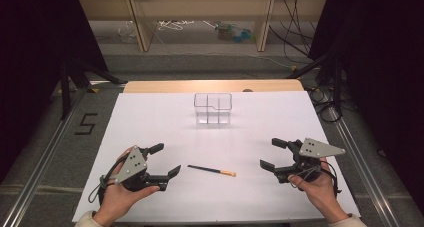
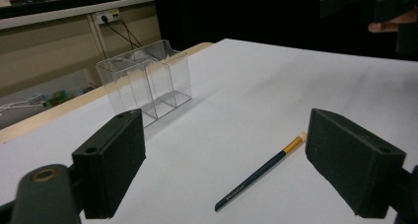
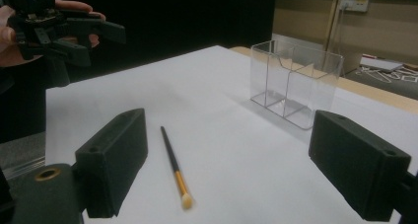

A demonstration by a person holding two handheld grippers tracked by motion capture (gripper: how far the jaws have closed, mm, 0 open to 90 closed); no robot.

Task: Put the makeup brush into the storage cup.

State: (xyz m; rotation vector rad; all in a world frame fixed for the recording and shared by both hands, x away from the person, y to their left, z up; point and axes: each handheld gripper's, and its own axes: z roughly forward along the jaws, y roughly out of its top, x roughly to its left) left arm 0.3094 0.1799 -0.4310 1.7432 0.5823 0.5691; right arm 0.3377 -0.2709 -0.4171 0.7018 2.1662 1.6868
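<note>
A slim dark makeup brush (image 1: 211, 170) lies flat on the white desk (image 1: 150, 117) between the left gripper (image 1: 167, 160) and the right gripper (image 1: 269, 153), both with fingers spread wide and empty, the clear compartmented box (image 1: 213, 108) well beyond it.

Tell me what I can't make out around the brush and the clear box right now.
- Makeup brush: the handle print is too small to read in the left gripper view.
- Brush tip: blurred in the right gripper view.
- Clear organizer: too small in the high view to tell whether its compartments hold anything.
- Items on the back shelf: too small, dim.
</note>
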